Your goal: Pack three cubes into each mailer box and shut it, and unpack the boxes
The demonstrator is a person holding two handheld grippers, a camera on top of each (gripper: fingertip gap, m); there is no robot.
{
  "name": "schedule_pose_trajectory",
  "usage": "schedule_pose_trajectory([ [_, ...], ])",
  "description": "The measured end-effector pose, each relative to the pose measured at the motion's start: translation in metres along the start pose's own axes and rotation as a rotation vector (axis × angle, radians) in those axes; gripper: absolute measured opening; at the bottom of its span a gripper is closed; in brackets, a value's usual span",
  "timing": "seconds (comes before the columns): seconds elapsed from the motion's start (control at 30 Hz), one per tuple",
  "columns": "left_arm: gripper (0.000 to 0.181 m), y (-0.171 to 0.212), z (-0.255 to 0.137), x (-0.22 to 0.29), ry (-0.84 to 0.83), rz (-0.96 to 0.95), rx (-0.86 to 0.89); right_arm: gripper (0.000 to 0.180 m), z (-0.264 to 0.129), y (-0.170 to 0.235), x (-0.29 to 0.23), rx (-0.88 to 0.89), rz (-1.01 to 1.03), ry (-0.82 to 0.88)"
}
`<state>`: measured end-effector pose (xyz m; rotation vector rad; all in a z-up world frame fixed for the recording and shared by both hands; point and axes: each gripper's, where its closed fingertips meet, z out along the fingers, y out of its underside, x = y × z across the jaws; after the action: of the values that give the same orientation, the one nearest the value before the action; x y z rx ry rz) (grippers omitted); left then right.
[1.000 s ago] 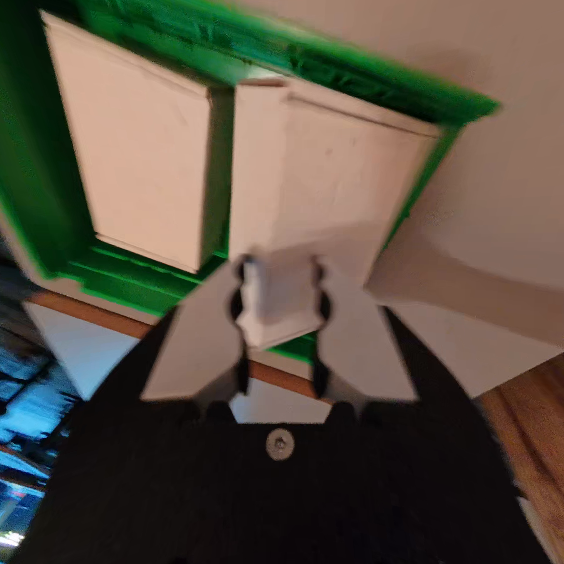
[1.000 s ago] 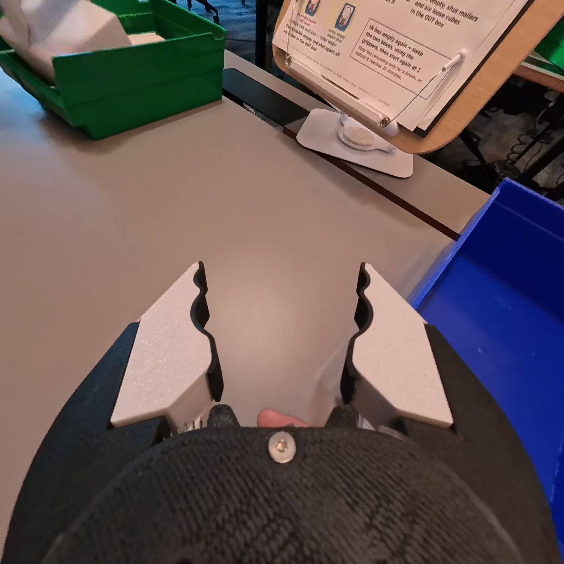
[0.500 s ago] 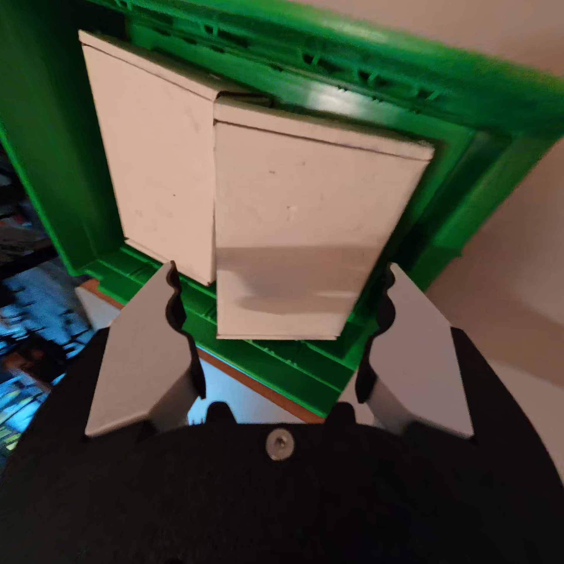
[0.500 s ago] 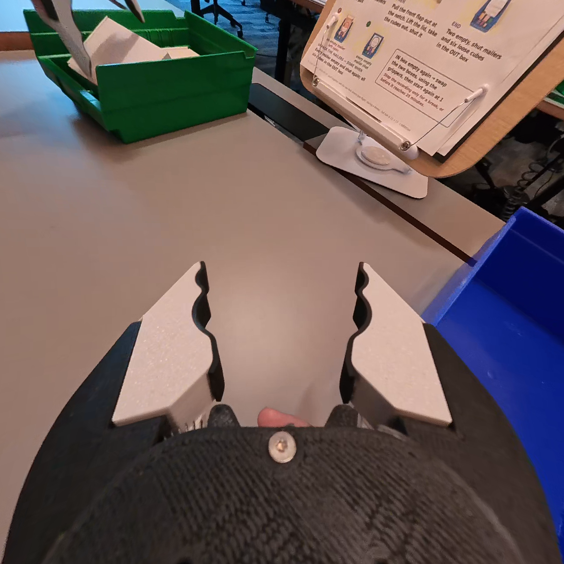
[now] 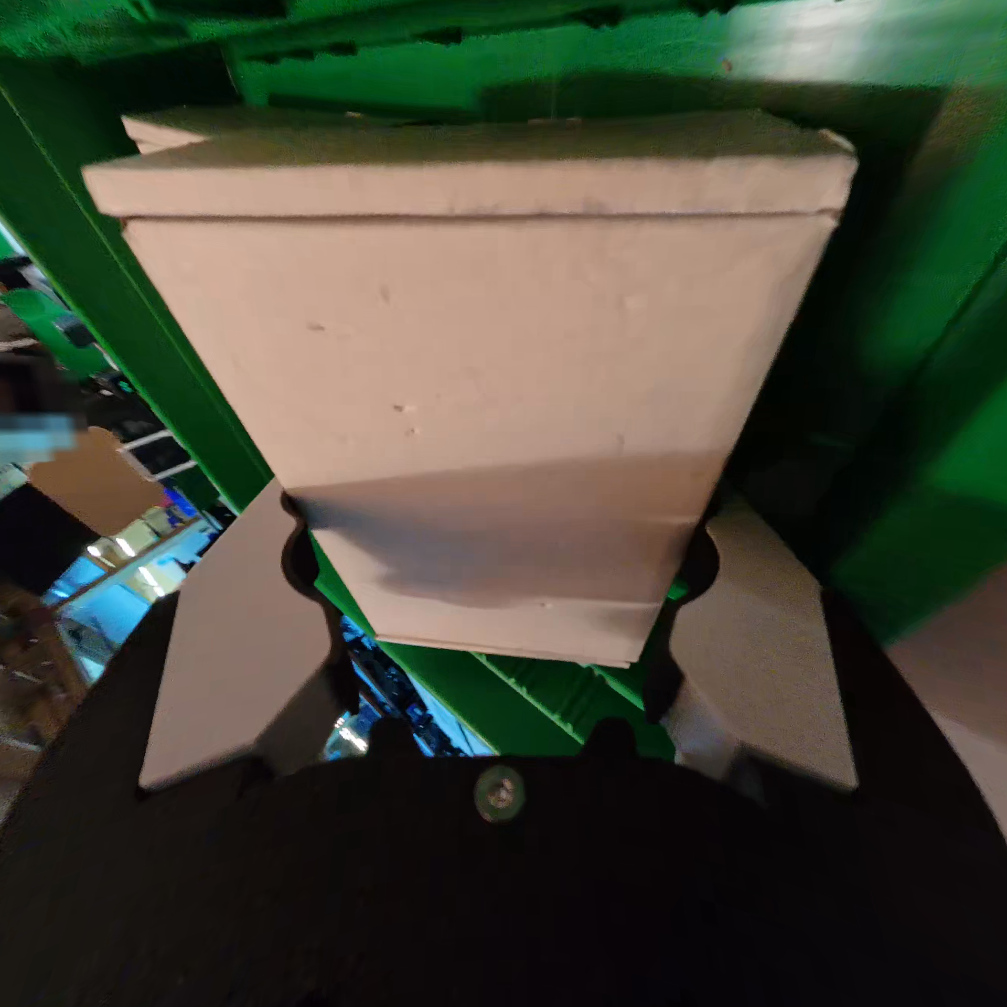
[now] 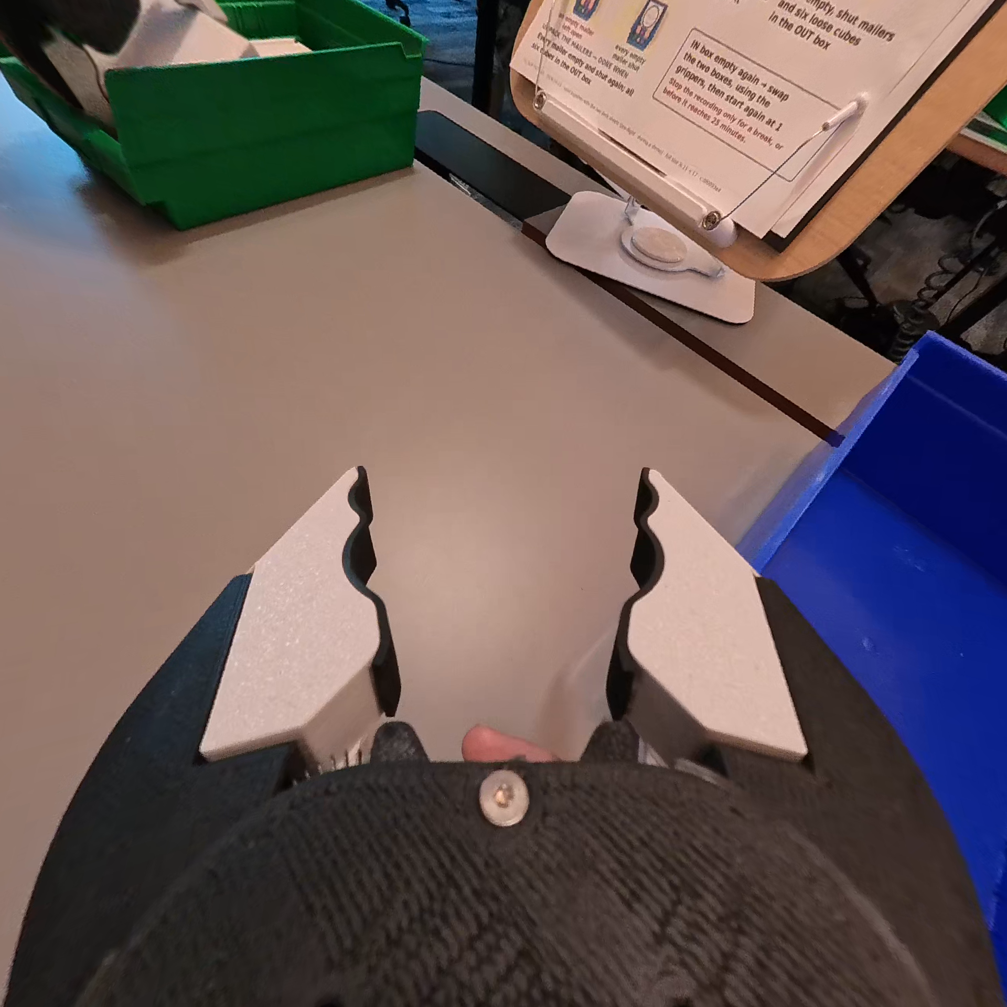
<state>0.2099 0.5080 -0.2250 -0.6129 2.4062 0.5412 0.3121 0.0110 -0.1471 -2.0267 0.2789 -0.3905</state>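
Observation:
A shut white mailer box (image 5: 468, 349) lies tilted in the green bin (image 5: 899, 381). My left gripper (image 5: 498, 517) is open wide, with one finger on each side of the box's near end, at or very near its sides. The edge of a second white mailer box (image 5: 163, 131) shows behind the first. In the right wrist view the green bin (image 6: 261, 125) stands at the far left of the table with both boxes (image 6: 180, 38) in it and the left gripper (image 6: 71, 32) over them. My right gripper (image 6: 501, 474) is open and empty above the grey table (image 6: 272, 381). No cubes are in view.
A blue bin (image 6: 899, 545) stands at the right edge of the table, close to my right gripper. A wooden stand with an instruction sheet (image 6: 763, 109) sits on a white base (image 6: 654, 261) at the back. A person's fingertip (image 6: 501, 746) shows behind the right fingers.
The left gripper let go of the box's near end, opened wide and moved in, so its fingers now flank the box. The right gripper stayed open and shifted only slightly.

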Motion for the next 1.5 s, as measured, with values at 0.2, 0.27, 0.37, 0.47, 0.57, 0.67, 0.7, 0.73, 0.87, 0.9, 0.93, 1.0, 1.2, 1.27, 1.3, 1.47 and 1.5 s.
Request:
schedule_pose_trajectory([
  [0.2, 0.134, 0.004, -0.001, -0.003, 0.011, 0.047, 0.006, 0.096, 0.003, 0.004, 0.0, -0.015, -0.006, 0.0],
  [0.27, 0.134, 0.009, -0.008, -0.006, 0.017, 0.066, -0.003, 0.096, 0.002, 0.004, 0.0, -0.014, -0.009, 0.002],
  [0.37, 0.134, 0.012, -0.034, -0.016, 0.067, 0.005, 0.021, 0.096, 0.0, 0.004, 0.003, -0.01, -0.003, 0.009],
  [0.47, 0.134, 0.007, -0.079, -0.027, 0.141, -0.049, 0.062, 0.094, -0.002, 0.002, 0.005, 0.002, 0.005, 0.011],
  [0.57, 0.134, -0.017, -0.132, -0.022, 0.255, -0.046, 0.106, 0.092, -0.002, -0.003, 0.001, 0.018, 0.005, 0.0],
  [0.67, 0.134, -0.057, -0.175, 0.002, 0.384, -0.034, 0.11, 0.091, 0.001, -0.009, -0.008, 0.03, -0.015, -0.023],
  [0.7, 0.134, -0.075, -0.186, 0.013, 0.419, -0.017, 0.123, 0.09, 0.002, -0.011, -0.012, 0.032, -0.026, -0.032],
  [0.73, 0.134, -0.094, -0.194, 0.027, 0.454, 0.006, 0.144, 0.09, 0.004, -0.012, -0.016, 0.032, -0.04, -0.041],
  [0.87, 0.134, -0.179, -0.211, 0.087, 0.56, 0.092, 0.25, 0.089, 0.005, -0.017, -0.028, 0.029, -0.092, -0.052],
  [0.9, 0.134, -0.199, -0.21, 0.099, 0.563, 0.105, 0.274, 0.089, 0.003, -0.018, -0.03, 0.028, -0.104, -0.053],
  [0.93, 0.134, -0.219, -0.208, 0.109, 0.563, 0.111, 0.298, 0.09, 0.001, -0.02, -0.03, 0.03, -0.115, -0.045],
  [1.0, 0.134, -0.255, -0.205, 0.125, 0.565, 0.094, 0.341, 0.09, -0.003, -0.023, -0.031, 0.038, -0.134, -0.039],
  [1.2, 0.131, -0.317, -0.2, 0.154, 0.563, 0.079, 0.377, 0.085, -0.016, -0.022, -0.028, 0.043, -0.167, -0.034],
  [1.27, 0.13, -0.329, -0.202, 0.158, 0.566, 0.062, 0.411, 0.083, -0.019, -0.021, -0.025, 0.045, -0.166, -0.03],
  [1.3, 0.13, -0.333, -0.205, 0.161, 0.593, 0.035, 0.427, 0.083, -0.02, -0.022, -0.024, 0.05, -0.161, -0.029],
  [1.47, 0.121, -0.33, -0.224, 0.153, 0.628, -0.072, 0.586, 0.081, -0.02, -0.022, -0.025, 0.053, -0.174, -0.033],
  [1.5, 0.116, -0.328, -0.233, 0.147, 0.649, -0.107, 0.659, 0.08, -0.02, -0.021, -0.025, 0.049, -0.187, -0.032],
])
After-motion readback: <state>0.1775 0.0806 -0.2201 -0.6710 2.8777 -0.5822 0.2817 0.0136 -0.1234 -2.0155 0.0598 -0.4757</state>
